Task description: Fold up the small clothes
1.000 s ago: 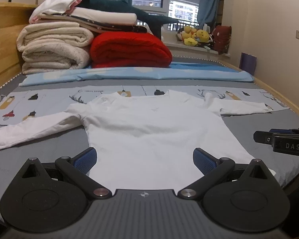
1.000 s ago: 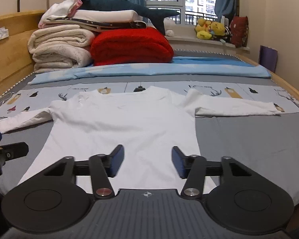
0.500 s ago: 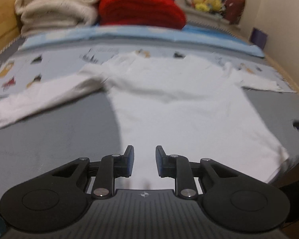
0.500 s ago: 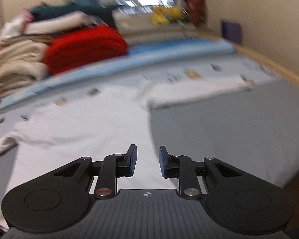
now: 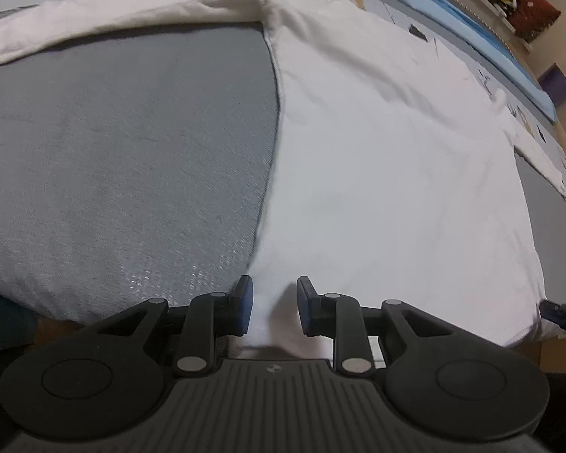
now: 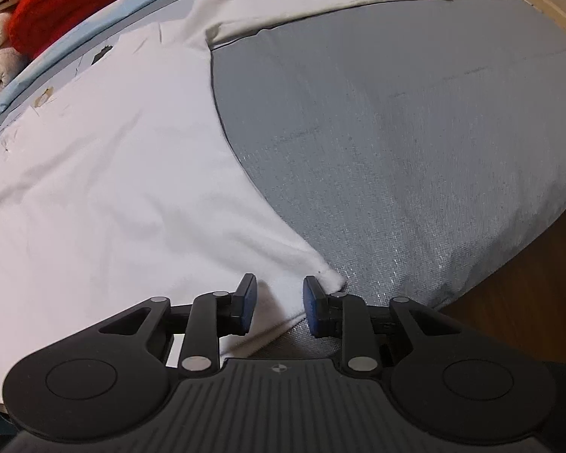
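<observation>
The white shirt [image 5: 377, 143] lay flat and face up on the grey bed [image 5: 124, 143], sleeves spread out to both sides, hem at the near edge of the mattress.

Left hand-held gripper [image 5: 271, 304] sat at the hem's left corner, approx 6 o'clock in its own view. Fingers were partly spread w/ shirt fabric running between them; the pads [image 5: 245, 302] weren't pressed onto the cloth yet, so no pinch. Left sleeve [image 5: 105, 19] stretched off toward 10 o'clock.

Right hand-held gripper [image 6: 279, 305] sat at the hem's right corner [image 6: 328, 275], also approx 6 o'clock in its view. Fingers likewise partly spread, the corner lying between and just ahead of them, not clamped. Right sleeve [image 6: 320, 0] ran toward 1 o'clock. Folded blankets [image 6: 75, 3] were stacked at the far side of the bed, approx 11 o'clock.

Step in hand, as I read it: taking hold of both bottom corners, the start of the first fold; nothing folded so far.

Next move probably called for both grippers to close on the hem together, catching front and back layers, then lift evenly and carry the hem toward the collar at 12 o'clock. Risk: thin fabric slipping out, or only the top layer caught.
</observation>
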Available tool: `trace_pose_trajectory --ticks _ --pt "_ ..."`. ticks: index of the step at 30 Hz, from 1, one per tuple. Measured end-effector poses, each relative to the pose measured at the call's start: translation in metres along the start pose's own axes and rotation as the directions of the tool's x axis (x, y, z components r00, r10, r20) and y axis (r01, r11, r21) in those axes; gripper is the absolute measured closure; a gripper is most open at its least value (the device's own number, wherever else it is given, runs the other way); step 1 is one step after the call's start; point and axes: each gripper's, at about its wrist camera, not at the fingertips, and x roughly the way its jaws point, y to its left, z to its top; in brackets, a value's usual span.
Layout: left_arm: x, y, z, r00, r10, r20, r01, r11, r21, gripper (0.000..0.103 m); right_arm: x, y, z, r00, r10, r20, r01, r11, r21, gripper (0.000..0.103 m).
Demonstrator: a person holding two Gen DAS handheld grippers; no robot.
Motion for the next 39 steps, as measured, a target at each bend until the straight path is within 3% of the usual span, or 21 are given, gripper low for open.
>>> trace_pose_trajectory --ticks 2,5,7,10,11,12,13,14,17,20,26,27,30,34,38,39 --pt "-0.004 0.001 0.003 0.999 0.026 0.029 -0.026 1.000 0.005 0.075 -0.001 -0.001 0.000 1.000 0.004 0.006 -0.004 1.000 0.006 0.099" --pt "-0.005 0.003 0.003 1.000 0.019 0.020 -0.018 1.000 -0.015 0.067 -0.009 -0.008 -0.003 0.999 0.015 0.029 -0.015 1.000 0.020 0.103" --pt "0.004 0.001 0.001 1.000 0.008 -0.027 -0.008 1.000 -0.007 0.064 -0.010 -0.009 -0.001 0.999 -0.002 0.043 0.001 1.000 0.020 0.103" --pt "0.008 -0.008 -0.003 0.999 0.036 -0.026 -0.033 0.996 0.082 0.066 -0.008 -0.014 -0.001 1.000 -0.012 0.026 0.011 0.999 0.041 0.103" --pt "0.008 -0.012 -0.004 0.999 0.044 -0.020 -0.042 0.993 0.108 0.071 -0.006 -0.015 -0.001 1.000 -0.007 0.020 0.006 0.999 0.049 0.103" --pt "0.006 -0.012 -0.003 0.999 0.051 -0.014 -0.049 0.991 0.121 0.089 -0.006 -0.015 -0.001 1.000 0.003 0.014 -0.004 0.998 0.059 0.102" --pt "0.004 -0.011 -0.004 0.998 0.055 -0.009 -0.054 0.991 0.119 0.097 -0.006 -0.016 -0.002 1.000 0.012 0.014 -0.013 0.998 0.066 0.102" --pt "0.001 -0.007 -0.005 0.999 0.046 -0.001 -0.046 0.993 0.109 0.097 -0.006 -0.016 -0.002 1.000 0.017 0.015 -0.018 0.997 0.068 0.101" --pt "-0.014 0.001 -0.005 0.998 0.023 0.052 -0.027 0.996 0.088 0.098 -0.004 -0.014 0.000 1.000 0.008 0.007 -0.009 0.998 0.063 0.085" --pt "-0.027 0.006 -0.008 0.997 0.013 0.082 -0.018 0.998 0.066 0.098 -0.002 -0.012 -0.001 1.000 0.005 0.000 -0.005 0.998 0.055 0.084" --pt "-0.007 0.004 -0.004 0.998 0.042 -0.045 -0.040 0.998 0.047 0.096 -0.002 -0.014 0.001 1.000 -0.022 0.012 0.021 0.998 0.057 0.084" --pt "-0.004 0.005 -0.005 0.998 0.027 -0.060 -0.025 0.999 0.030 0.090 -0.002 -0.014 0.001 1.000 -0.025 0.013 0.025 0.998 0.058 0.084" --pt "0.000 0.004 -0.001 0.998 0.002 -0.062 -0.001 1.000 0.006 0.081 -0.002 -0.015 0.000 0.999 -0.044 0.017 0.043 0.998 0.048 0.084" --pt "0.004 -0.001 -0.003 0.997 0.025 -0.070 -0.023 0.999 0.028 0.080 -0.004 -0.017 0.002 0.998 -0.061 0.028 0.059 0.997 0.057 0.083" --pt "0.008 -0.002 -0.002 0.997 0.031 -0.074 -0.027 0.998 0.054 0.081 -0.010 -0.020 0.004 0.992 -0.103 0.076 0.099 0.994 0.052 0.063" --pt "0.009 -0.003 -0.002 0.997 0.034 -0.074 -0.029 0.997 0.064 0.086 -0.009 -0.021 0.004 0.991 -0.110 0.082 0.106 0.993 0.049 0.062"
